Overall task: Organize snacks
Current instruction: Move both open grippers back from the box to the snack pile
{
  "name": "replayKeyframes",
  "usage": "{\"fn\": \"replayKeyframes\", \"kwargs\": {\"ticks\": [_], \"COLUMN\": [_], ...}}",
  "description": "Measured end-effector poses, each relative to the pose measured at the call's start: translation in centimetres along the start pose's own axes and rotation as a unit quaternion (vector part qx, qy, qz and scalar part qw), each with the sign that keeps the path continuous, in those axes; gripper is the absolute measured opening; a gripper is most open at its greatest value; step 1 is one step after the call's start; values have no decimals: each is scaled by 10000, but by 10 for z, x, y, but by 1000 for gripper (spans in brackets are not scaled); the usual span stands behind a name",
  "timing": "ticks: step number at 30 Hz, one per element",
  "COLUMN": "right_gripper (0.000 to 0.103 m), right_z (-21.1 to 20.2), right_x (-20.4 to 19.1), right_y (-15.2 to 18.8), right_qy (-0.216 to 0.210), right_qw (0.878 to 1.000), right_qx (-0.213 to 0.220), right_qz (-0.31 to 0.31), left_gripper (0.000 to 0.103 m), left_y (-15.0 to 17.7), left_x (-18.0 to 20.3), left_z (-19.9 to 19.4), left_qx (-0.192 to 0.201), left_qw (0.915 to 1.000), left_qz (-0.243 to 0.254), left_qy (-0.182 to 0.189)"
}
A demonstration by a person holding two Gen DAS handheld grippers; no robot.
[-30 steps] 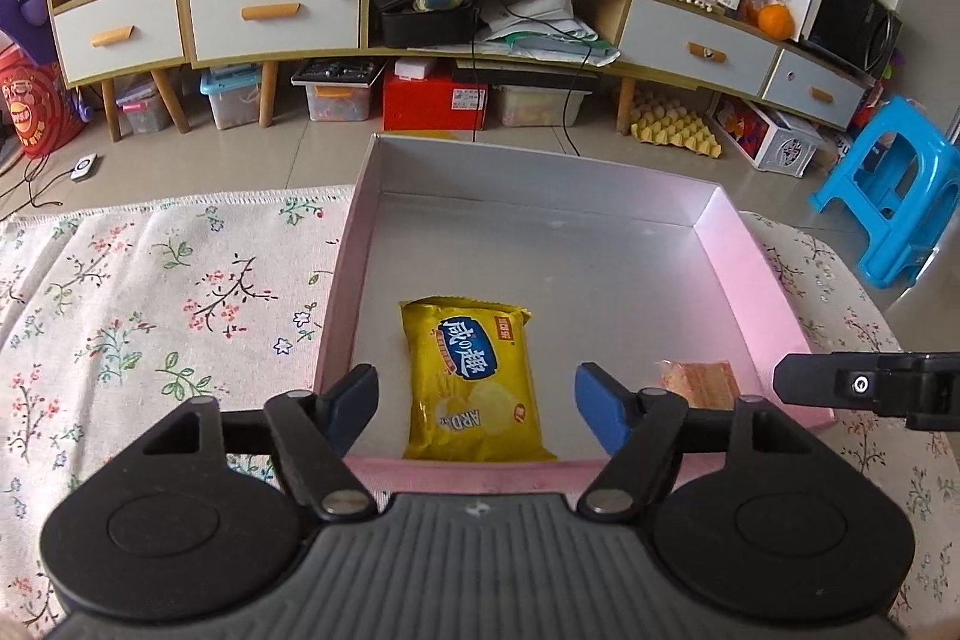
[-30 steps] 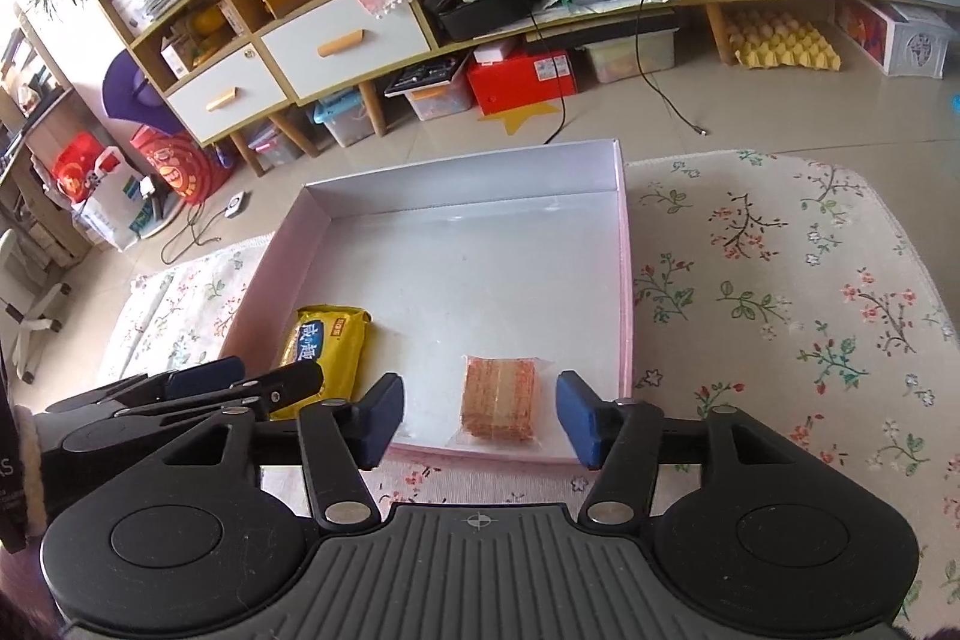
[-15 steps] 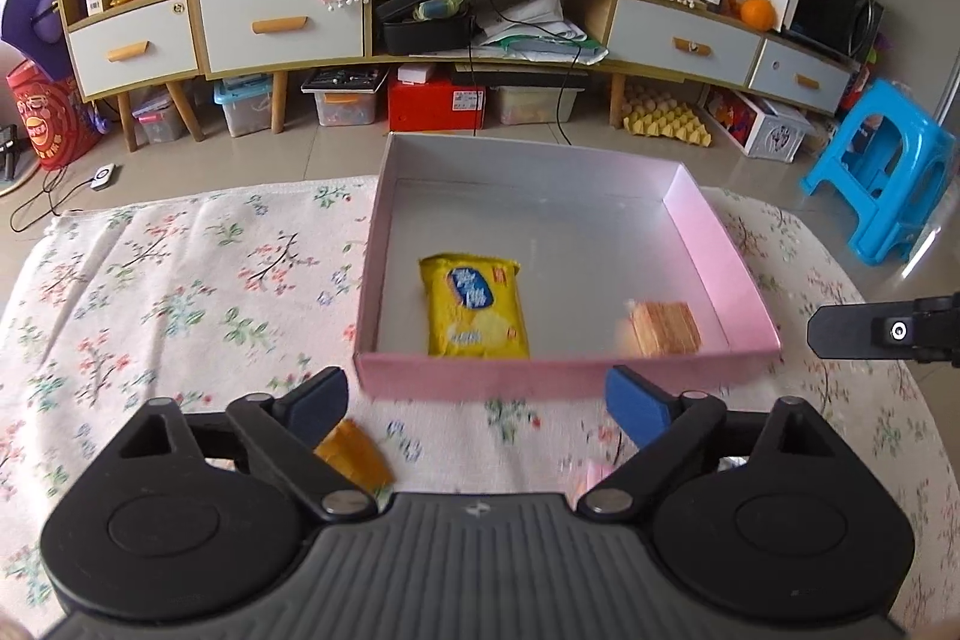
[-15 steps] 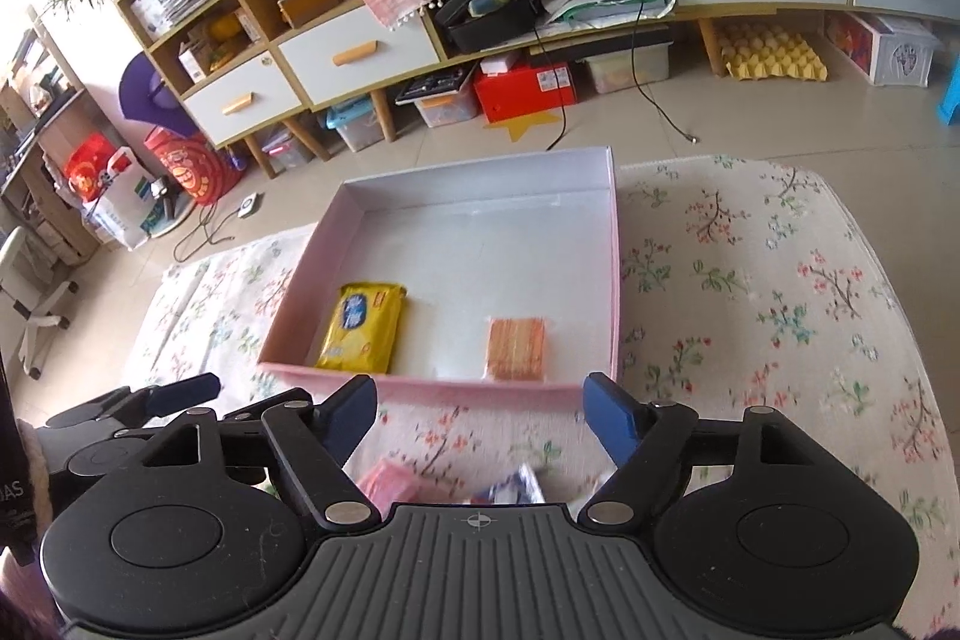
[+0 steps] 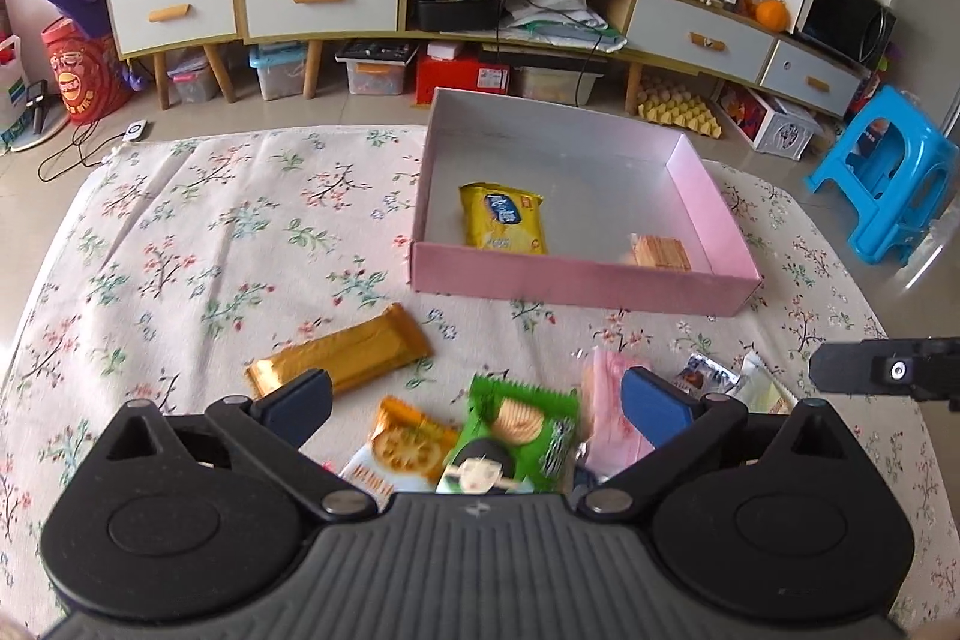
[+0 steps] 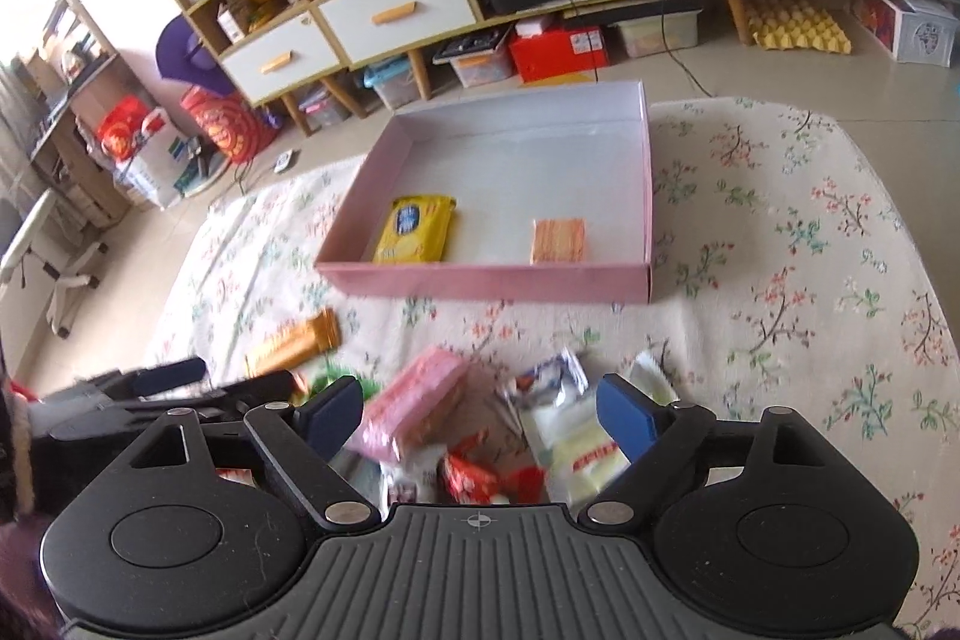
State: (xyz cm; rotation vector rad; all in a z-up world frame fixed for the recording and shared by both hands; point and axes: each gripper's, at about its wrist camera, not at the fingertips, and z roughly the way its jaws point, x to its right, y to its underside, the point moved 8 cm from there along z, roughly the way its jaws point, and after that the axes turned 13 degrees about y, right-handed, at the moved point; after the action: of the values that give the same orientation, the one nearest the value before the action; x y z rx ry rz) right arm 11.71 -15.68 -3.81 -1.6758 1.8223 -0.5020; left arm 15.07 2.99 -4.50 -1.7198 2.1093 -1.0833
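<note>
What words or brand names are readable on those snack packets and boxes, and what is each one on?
No text reads clearly.
yellow packet in the pink box: blue logo, print too small.
green crisp bag: print blurred.
white packet: red characters, blurred.
red box under the shelf: white label, too small.

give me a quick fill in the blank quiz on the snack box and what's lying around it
1. The number of snacks lying inside the pink box is ____.
2. The packet on the box's left side is coloured ____.
3. The long gold bar lies ____ the box, on the floral cloth.
4. The green chip bag below the left gripper is not gripped; the jaws are ____.

Missing words: two; yellow; outside; opening
</note>
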Motion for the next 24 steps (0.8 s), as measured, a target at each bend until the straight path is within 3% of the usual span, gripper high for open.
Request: {"fn": "replayKeyframes", "kwargs": {"ticks": [12,24], "right_gripper": [87,87], "right_z": [15,15], "right_x": [-3,-31], "right_y": [52,96], "right_qy": [106,-202], "right_qw": [9973,9905], "right_qx": [-402,-411], "right_qz": [-598,-1299], "left_gripper": [103,103], "left_y": [32,80], "left_x": [-15,-1], "left_z": [-16,-29], "left_qx": [-181,-580], "left_qw": [9998,9964], "left_qz": [-61,457], "left_qy": [70,418]}}
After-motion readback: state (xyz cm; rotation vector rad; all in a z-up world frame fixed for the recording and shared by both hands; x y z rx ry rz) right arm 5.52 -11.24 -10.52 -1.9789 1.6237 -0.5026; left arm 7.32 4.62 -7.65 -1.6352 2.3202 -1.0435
